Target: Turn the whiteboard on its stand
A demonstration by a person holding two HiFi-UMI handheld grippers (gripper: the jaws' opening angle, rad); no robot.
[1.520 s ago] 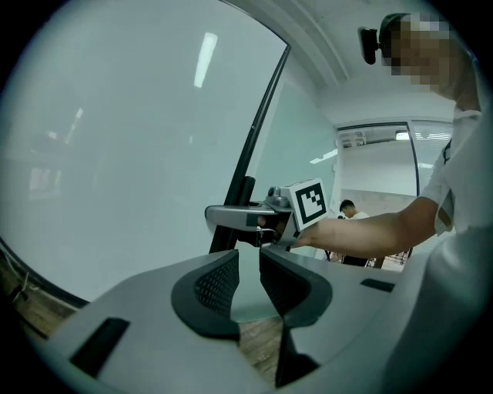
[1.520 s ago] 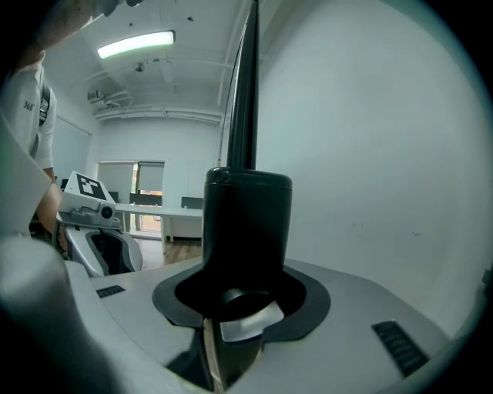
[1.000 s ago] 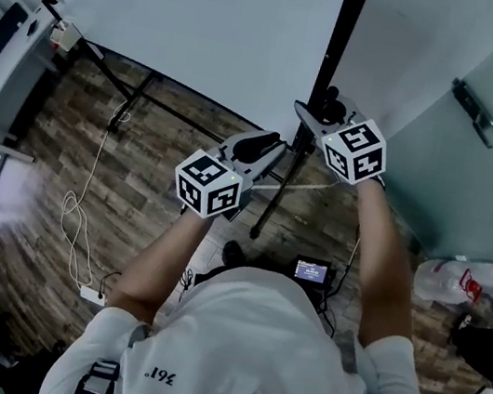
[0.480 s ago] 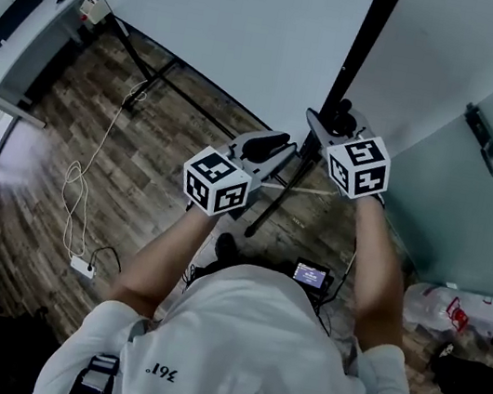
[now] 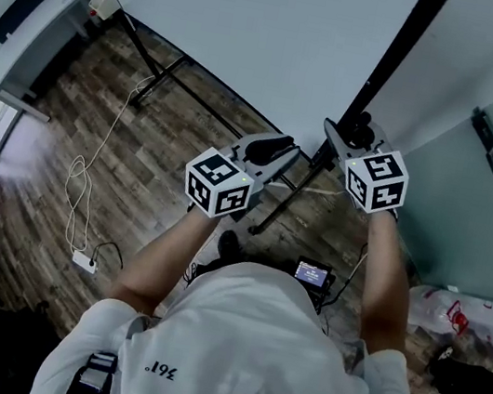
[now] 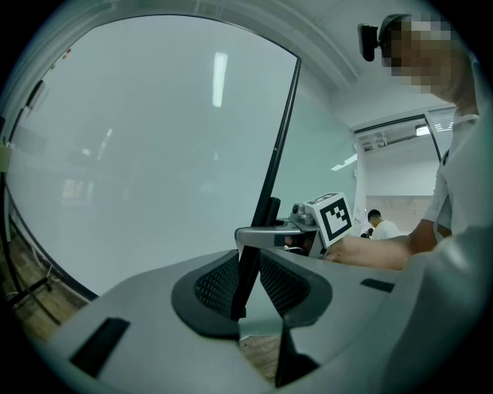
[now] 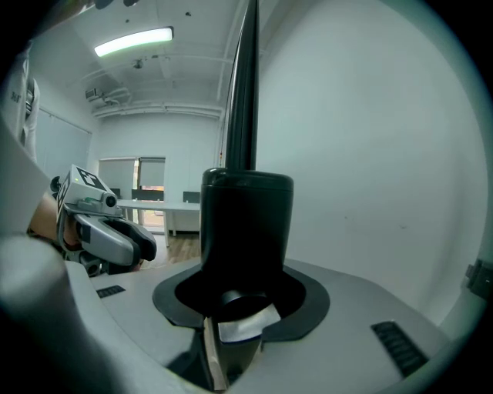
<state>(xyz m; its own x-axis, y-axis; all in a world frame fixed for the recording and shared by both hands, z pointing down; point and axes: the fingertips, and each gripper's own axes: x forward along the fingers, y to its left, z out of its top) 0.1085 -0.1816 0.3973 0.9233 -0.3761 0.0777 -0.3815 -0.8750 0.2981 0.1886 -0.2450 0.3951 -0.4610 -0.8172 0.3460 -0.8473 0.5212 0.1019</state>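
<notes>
Your left gripper [image 6: 248,286] pinches narrowly on the thin black frame edge [image 6: 271,173] of the tall, blank whiteboard [image 5: 258,24], which is upright before you. Your right gripper [image 7: 245,296] clamps a black cylinder [image 7: 246,223] at that edge. The black stand [image 5: 154,81] rests on a wood-plank floor [image 5: 61,121], with a white cable [image 5: 76,199] lying looped nearby.

— Where's the whiteboard [image 5: 256,33]?
— Ahead, over the floor [image 5: 52,176]. The left gripper [image 5: 277,147] is on its right edge, the right gripper [image 5: 350,134] just right, on the knob [image 7: 246,223].
— The power strip [image 5: 84,262]?
— On the floor, toward its left edge.
</notes>
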